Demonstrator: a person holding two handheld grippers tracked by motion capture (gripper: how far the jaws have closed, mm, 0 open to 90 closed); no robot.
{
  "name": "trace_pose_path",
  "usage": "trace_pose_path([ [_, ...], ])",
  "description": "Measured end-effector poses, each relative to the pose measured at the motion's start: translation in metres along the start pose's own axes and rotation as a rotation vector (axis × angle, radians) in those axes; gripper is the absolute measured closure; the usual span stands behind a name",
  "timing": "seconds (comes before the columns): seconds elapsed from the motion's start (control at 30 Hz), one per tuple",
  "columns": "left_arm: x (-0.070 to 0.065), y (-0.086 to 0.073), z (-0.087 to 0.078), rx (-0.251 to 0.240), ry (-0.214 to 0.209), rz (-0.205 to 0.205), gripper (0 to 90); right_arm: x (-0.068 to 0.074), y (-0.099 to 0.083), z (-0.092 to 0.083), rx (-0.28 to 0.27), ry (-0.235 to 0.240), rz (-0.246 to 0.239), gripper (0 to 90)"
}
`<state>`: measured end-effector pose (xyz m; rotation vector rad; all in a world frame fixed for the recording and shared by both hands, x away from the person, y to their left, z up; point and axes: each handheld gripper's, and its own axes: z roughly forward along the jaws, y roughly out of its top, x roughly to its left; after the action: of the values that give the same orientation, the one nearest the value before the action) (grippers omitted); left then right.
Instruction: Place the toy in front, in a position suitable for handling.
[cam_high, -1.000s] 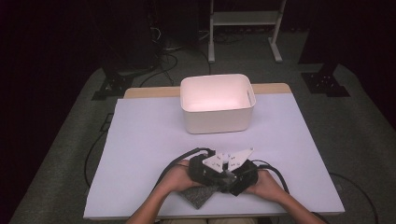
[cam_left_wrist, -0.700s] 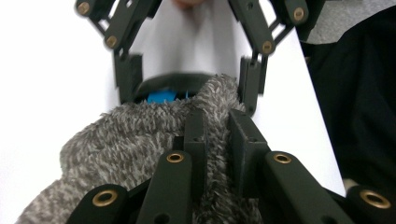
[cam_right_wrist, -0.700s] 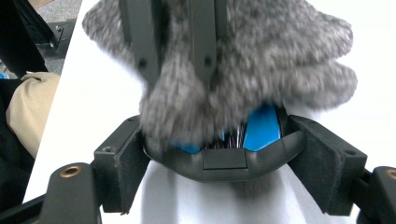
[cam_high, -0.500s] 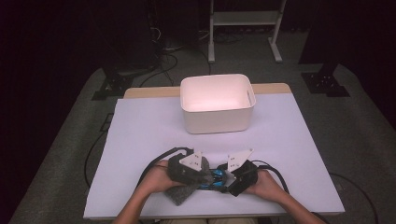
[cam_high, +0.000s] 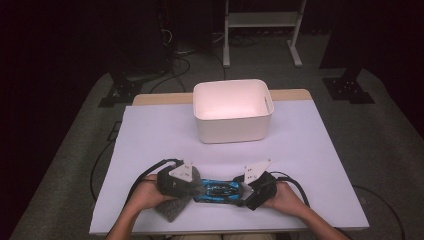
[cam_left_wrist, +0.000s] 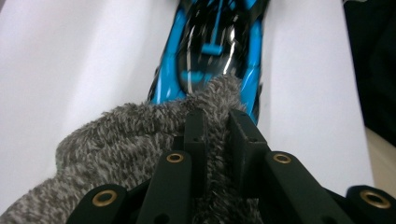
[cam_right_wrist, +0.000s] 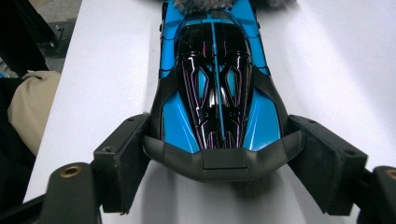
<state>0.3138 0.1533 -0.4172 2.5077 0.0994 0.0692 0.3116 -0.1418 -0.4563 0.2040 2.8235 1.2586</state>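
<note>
Blue toy car (cam_high: 218, 190) low in the high view, near the table's (cam_high: 150, 135) front edge, long axis left-right between both hands. Gripped at its right end by the right gripper (cam_high: 243, 192), jaws wide. Left gripper (cam_high: 196, 186) pinched tight on a grey cloth (cam_left_wrist: 121, 140) touching the car's left end. Bin (cam_high: 232, 111) well above, centre.

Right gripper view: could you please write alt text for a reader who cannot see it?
A blue and black toy car lies on a white table, one end held between the two black pads of the right tongs. At its far end, the edge of a grey fuzzy cloth rests over the car.
</note>
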Motion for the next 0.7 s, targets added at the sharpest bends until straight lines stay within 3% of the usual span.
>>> trace_pose_path([
  [0.23, 0.001, 0.001, 0.002, -0.03, -0.02, -0.002, 78.4, 0.0, 0.0, 0.0, -0.001, 0.001, 0.0, 22.8],
  [0.47, 0.003, 0.022, 0.012, -0.064, -0.053, 0.034, 78.4, 0.0, 0.0, 0.001, -0.003, 0.001, 0.0, 22.7],
  [0.6, 0.005, 0.028, 0.016, -0.065, -0.052, 0.042, 78.4, 0.0, 0.0, 0.0, 0.0, 0.001, 0.0, 22.6],
  [0.7, 0.007, 0.023, 0.015, -0.063, -0.039, 0.02, 78.5, 0.0, -0.001, 0.0, 0.001, -0.001, 0.001, 22.6],
])
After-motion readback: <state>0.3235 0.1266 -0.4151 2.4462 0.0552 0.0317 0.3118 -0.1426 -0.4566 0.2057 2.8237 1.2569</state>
